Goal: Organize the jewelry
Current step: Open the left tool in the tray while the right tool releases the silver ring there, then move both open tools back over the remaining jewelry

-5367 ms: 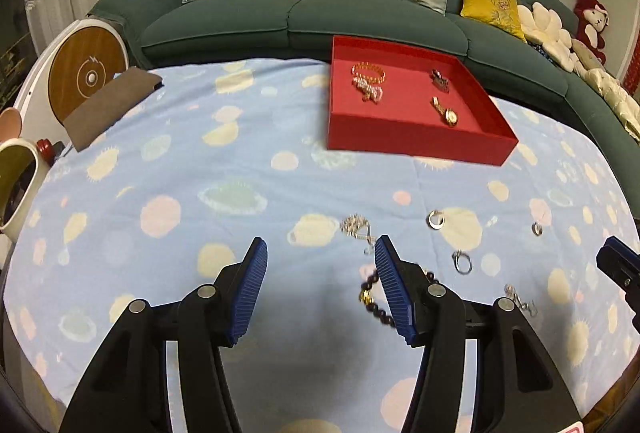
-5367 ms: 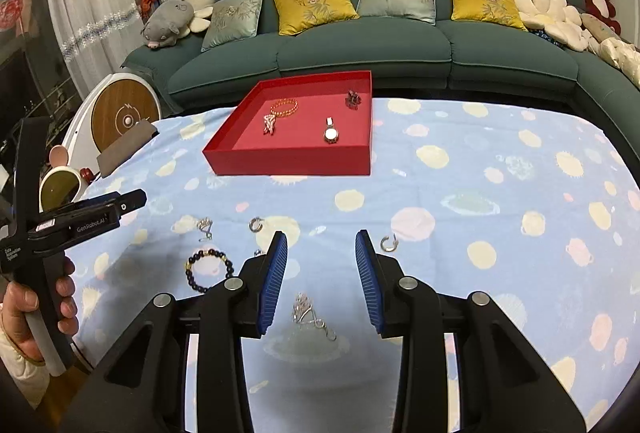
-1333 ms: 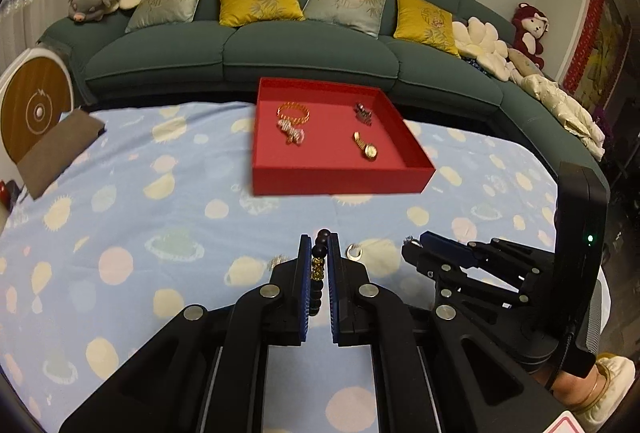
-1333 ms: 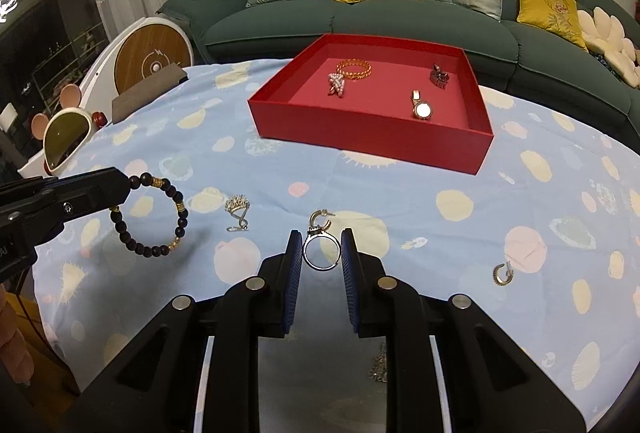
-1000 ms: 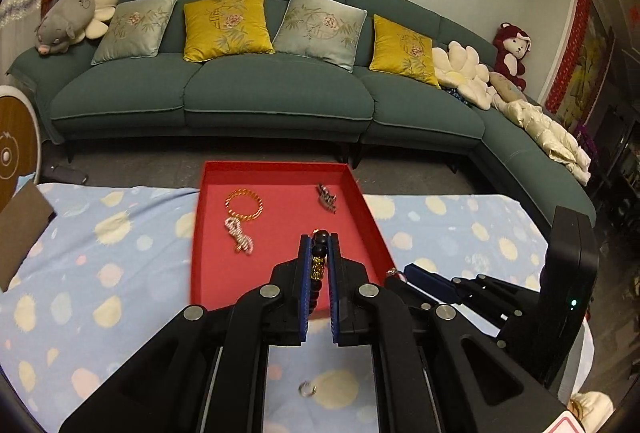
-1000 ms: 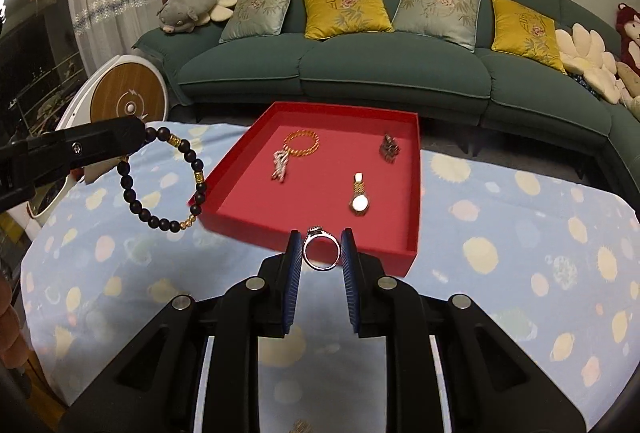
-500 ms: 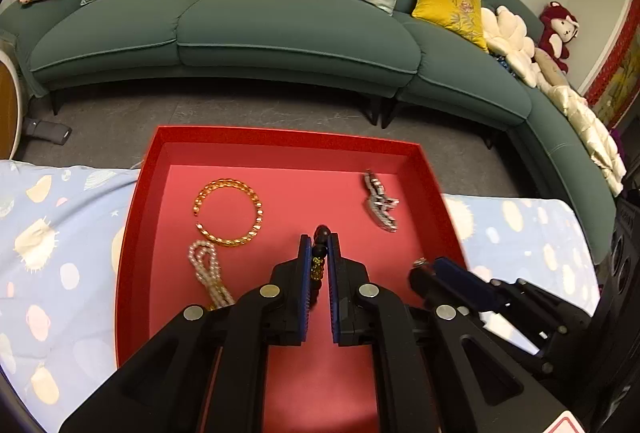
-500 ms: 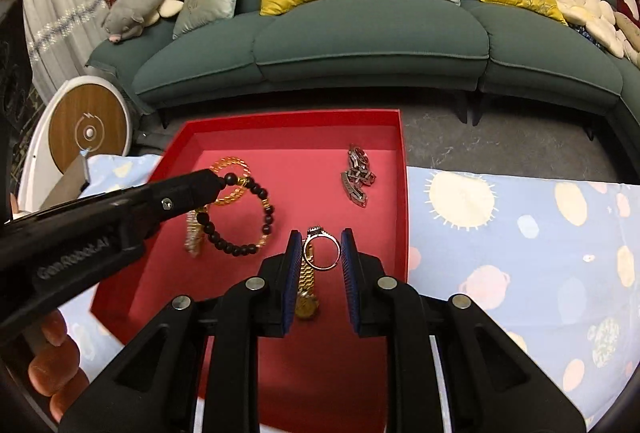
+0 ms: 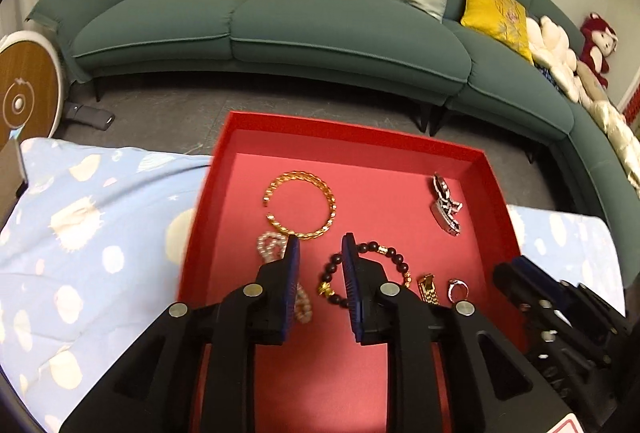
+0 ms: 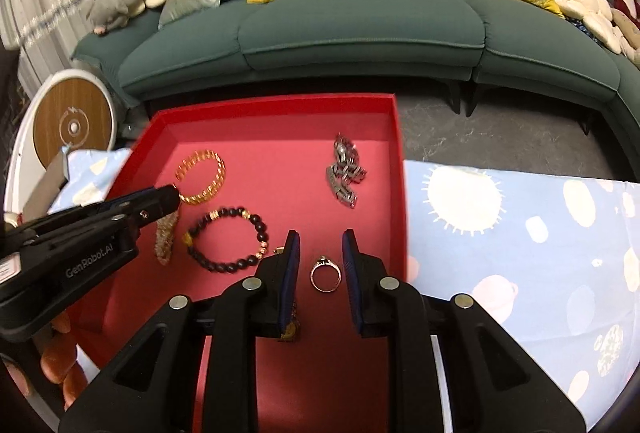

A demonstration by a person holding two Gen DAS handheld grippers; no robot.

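Red tray [image 9: 496, 189] on the spotted blue cloth [image 9: 92, 217] holds a gold bangle [image 9: 300, 204], pearl strand [image 9: 269, 245], silver watch [image 9: 445, 209], dark beaded bracelet [image 10: 227, 236] and silver ring [image 10: 325, 276]. We see our left gripper [image 9: 318, 253] and right gripper [image 10: 319, 247] both parted, gripping nothing, the ring lying between the right fingers.

Bare tray [image 10: 304, 385] floor lies near; beaded bracelet [image 10: 228, 239] and ring [image 10: 326, 276] probably crowd mid-tray.
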